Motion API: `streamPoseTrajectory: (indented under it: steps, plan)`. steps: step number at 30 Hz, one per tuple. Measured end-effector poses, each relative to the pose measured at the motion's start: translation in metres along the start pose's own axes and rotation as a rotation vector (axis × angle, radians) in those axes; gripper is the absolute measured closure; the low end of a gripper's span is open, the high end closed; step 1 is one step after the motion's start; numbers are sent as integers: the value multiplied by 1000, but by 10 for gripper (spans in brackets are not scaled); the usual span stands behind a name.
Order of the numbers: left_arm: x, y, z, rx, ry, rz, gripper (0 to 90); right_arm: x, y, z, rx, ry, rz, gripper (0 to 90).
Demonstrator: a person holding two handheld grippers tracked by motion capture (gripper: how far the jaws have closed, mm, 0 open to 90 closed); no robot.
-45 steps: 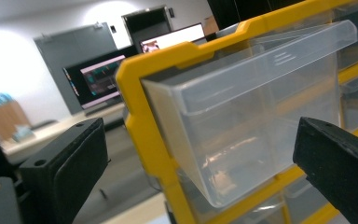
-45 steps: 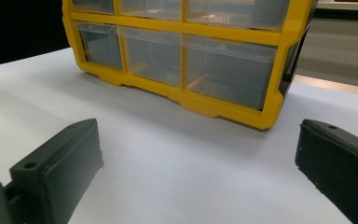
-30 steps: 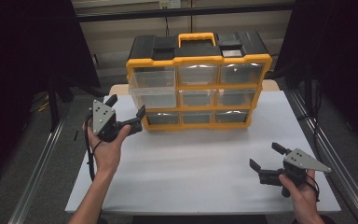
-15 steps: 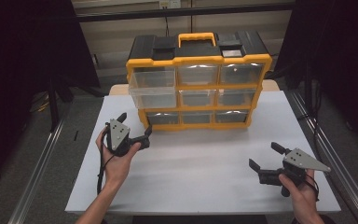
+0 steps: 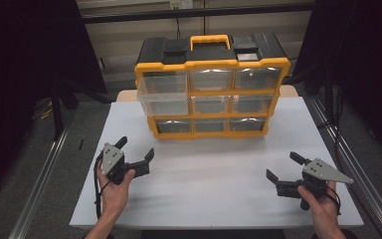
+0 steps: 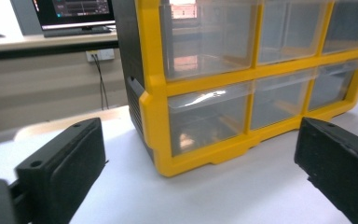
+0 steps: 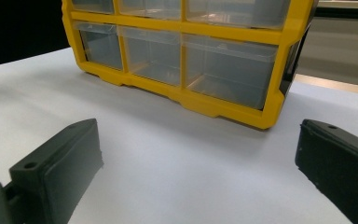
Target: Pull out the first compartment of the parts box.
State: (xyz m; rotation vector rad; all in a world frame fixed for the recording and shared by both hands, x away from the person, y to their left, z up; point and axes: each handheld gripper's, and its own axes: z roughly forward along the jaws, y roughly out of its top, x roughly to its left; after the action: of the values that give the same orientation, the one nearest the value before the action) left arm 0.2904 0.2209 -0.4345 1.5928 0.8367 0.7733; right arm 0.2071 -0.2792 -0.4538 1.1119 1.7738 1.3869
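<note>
At the back of the white desk (image 5: 219, 169) stands a yellow-and-black organiser (image 5: 211, 87) with three rows of three clear drawers and a yellow carry handle (image 5: 210, 40) on its black top. Its upper-left drawer (image 5: 162, 94) juts forward out of the frame, proud of its neighbours; a second ago, and half a second ago, that drawer front sat in line with the rest.

The left gripper (image 5: 135, 158) is now low over the near left part of the desk, well apart from the organiser; a second ago it was raised just beside the cabinet's left edge, and half a second ago it was already partway back toward the person. Its jaws stand wide open and hold nothing, and in the left gripper view they frame the organiser's lower left corner (image 6: 168, 165) from below. The left hand (image 5: 113, 186) wraps its body, with the cable looping beside the wrist.

The right gripper (image 5: 284, 171) rests over the near right of the desk, in the same place as in both earlier pictures. Its jaws are also spread wide and empty, and in the right gripper view they point at the bottom row of drawers (image 7: 168, 56)
</note>
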Motion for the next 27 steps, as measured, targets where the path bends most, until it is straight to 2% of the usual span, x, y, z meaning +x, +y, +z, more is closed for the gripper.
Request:
streamPoseTrajectory:
  steps: [1,2,3,5,7,9,11,15,16,17,19,21,22,23,24,25,27]
  plan:
    - [-1,0,-2,4,-9,0,18,0,0,0,1,-3,-1,2]
    - [-2,-1,-5,-6,11,14,18,0,0,-1,2,0,-1,2]
    - [-2,-2,-7,-4,1,-3,19,0,0,-1,1,-3,0,2]
    - [0,-3,-12,-4,2,-7,23,0,0,-1,-1,-5,1,2]
    - [0,-5,-16,11,23,1,26,-1,0,-1,0,-4,-2,2]
    - [2,-8,-17,23,-6,-30,40,-1,0,-1,-1,-7,-2,2]
    - [3,-11,-19,45,16,-10,45,-1,0,-1,-3,-12,4,2]
    - [6,-12,-25,51,13,-9,45,-1,0,-2,-2,-16,4,3]
    - [4,-13,-27,40,32,-18,45,-1,0,-2,-4,-20,4,3]
    - [5,-14,-28,33,25,-19,45,-1,0,-3,-5,-24,8,3]
    - [5,-16,-31,44,26,-48,44,-2,-1,-5,-5,-28,10,3]
    - [6,-17,-34,47,35,-39,44,-3,-1,-6,-4,-34,16,3]
    - [5,-18,-36,48,45,-77,44,-3,-1,-7,-6,-36,14,3]
    - [5,-19,-39,54,53,-97,44,-3,-1,-7,-7,-37,19,3]
    - [5,-20,-43,68,51,-97,44,-3,-2,-8,-8,-41,19,3]
    - [5,-22,-46,73,53,-76,40,-3,-2,-8,-7,-45,22,3]
    - [8,-24,-48,69,54,-84,39,-4,-3,-9,-4,-45,25,3]
